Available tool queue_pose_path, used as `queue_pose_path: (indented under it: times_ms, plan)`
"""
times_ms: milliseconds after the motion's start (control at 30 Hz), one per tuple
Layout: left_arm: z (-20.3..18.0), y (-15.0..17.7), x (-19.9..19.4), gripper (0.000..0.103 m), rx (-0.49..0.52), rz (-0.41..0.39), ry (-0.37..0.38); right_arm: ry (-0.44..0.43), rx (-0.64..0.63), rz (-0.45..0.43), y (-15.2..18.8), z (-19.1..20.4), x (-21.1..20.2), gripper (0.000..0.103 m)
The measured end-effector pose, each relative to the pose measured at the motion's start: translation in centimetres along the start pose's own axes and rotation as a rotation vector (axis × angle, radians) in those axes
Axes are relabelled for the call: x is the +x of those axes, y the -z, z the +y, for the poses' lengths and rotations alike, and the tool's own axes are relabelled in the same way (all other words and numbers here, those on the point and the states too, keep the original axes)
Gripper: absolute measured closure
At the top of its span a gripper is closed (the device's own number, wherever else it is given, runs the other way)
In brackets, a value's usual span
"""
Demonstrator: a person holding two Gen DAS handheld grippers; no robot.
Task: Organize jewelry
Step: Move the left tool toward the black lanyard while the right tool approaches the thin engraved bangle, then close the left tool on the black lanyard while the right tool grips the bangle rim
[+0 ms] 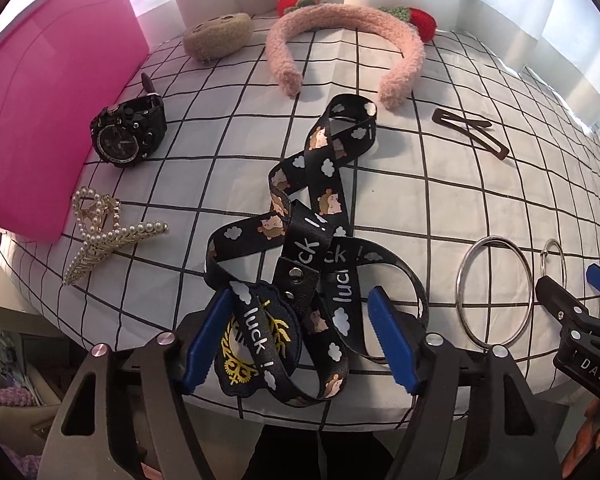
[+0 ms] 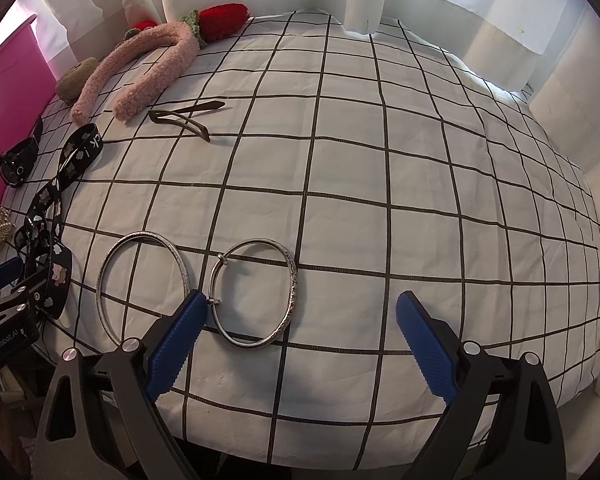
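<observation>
A black lanyard [image 1: 320, 240] with cloud prints and a round badge [image 1: 256, 344] lies bunched on the checked cloth. My left gripper [image 1: 300, 336] is open around its near end, the blue fingers [image 1: 392, 344] on either side. Two silver bangles [image 2: 140, 284] [image 2: 256, 292] lie side by side near the front edge. My right gripper [image 2: 300, 344] is open, its left finger [image 2: 176, 344] between the bangles and the right bangle partly between the fingers. The bangles also show in the left wrist view [image 1: 496, 292].
A pink box [image 1: 48, 120] stands at the left. A black watch [image 1: 128, 132], a pearl hair claw [image 1: 100, 236], a pink fuzzy headband [image 1: 340, 44], a tan plush piece [image 1: 220, 36] and a brown hair clip [image 1: 472, 132] lie on the checked cloth [image 2: 380, 200].
</observation>
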State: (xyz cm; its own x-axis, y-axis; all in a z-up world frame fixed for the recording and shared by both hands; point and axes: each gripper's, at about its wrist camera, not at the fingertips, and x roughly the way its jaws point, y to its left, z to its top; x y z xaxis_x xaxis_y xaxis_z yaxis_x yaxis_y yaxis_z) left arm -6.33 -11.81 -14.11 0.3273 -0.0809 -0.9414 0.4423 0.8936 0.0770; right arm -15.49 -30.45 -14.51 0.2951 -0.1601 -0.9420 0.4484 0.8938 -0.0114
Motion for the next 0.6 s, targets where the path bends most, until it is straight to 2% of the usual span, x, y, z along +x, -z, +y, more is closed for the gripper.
queue_pose_path:
  times_ms: [133,200,267,367,500,600]
  plan:
    - [-0.4,0.0,-0.3,0.048,0.005,-0.001,0.019,-0.003,0.000,-0.001,0.0,0.0,-0.1,0.015]
    - [-0.5,0.2,-0.6,0.059,0.011,-0.005,0.019,-0.008,-0.017,-0.009,0.0,0.4,-0.5,0.024]
    - [-0.6,0.3,-0.8,0.071,0.014,-0.010,0.010,-0.013,-0.037,-0.019,0.1,1.0,-0.8,0.042]
    - [-0.7,0.5,-1.0,0.076,0.011,-0.011,0.009,-0.016,-0.047,-0.030,0.0,1.6,-1.0,0.059]
    - [0.0,0.1,-1.2,0.089,0.007,-0.025,0.015,-0.023,-0.042,-0.038,-0.1,1.7,-1.1,0.060]
    - [0.3,0.0,-1.5,0.093,0.004,-0.036,0.007,-0.040,-0.030,-0.044,0.1,1.3,-1.2,0.061]
